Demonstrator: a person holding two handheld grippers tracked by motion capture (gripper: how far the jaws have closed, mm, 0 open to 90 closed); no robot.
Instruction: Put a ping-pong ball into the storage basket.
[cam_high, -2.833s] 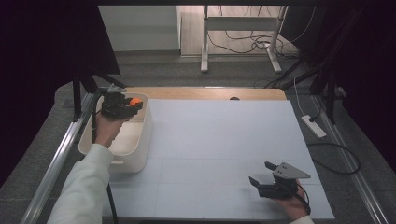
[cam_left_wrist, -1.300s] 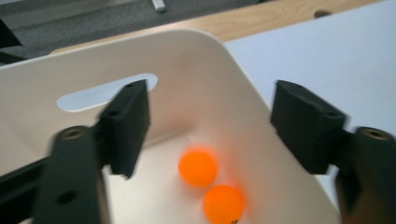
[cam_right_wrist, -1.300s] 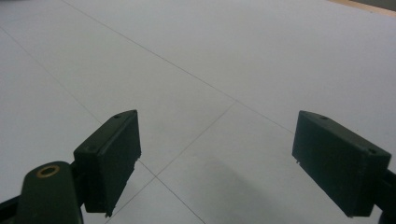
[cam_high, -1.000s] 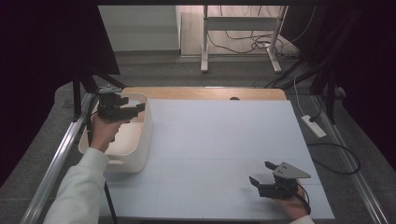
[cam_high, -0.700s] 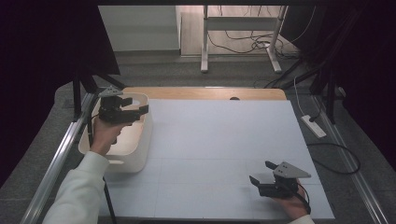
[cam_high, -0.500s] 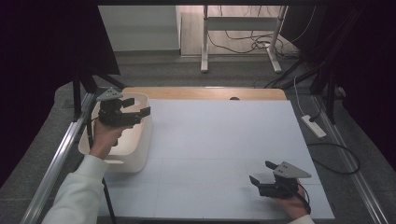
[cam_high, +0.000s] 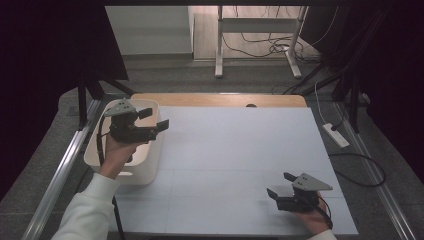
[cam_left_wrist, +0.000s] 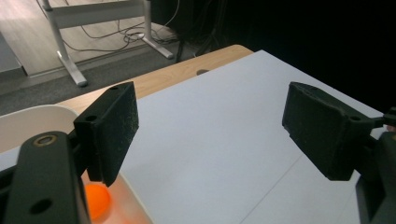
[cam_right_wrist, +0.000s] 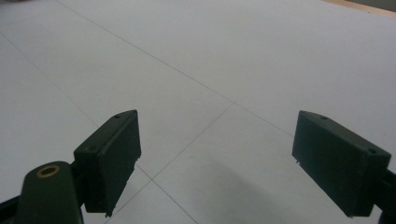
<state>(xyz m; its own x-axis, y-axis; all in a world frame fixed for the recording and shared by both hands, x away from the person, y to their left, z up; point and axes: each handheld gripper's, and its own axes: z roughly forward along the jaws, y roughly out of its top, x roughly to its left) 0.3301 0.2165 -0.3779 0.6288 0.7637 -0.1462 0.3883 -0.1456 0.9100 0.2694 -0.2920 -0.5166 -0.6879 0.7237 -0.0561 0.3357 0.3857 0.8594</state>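
The left gripper has its jaws wide apart, and there is nothing between them. It hangs over the edge of a white tub at the left side of the table. Down inside the tub, just under the near jaw, sits a little orange ball. It glows a bit against the white wall.

I think the ball is very light, smooth and hard, like a ping-pong ball. It would roll away at the smallest bump, and it could pop out if squeezed too hard. The best way to hold it looks like a soft pinch across its middle, one pad on each side.

The right gripper rests low near the front right corner of the table. Its jaws are wide apart too, and they hold nothing.

The table has a flat white top with thin lines on it, and a strip of wood shows at the far edge. Past it the floor is grey, with a white metal stand and many cables. The sides of the room are dark.
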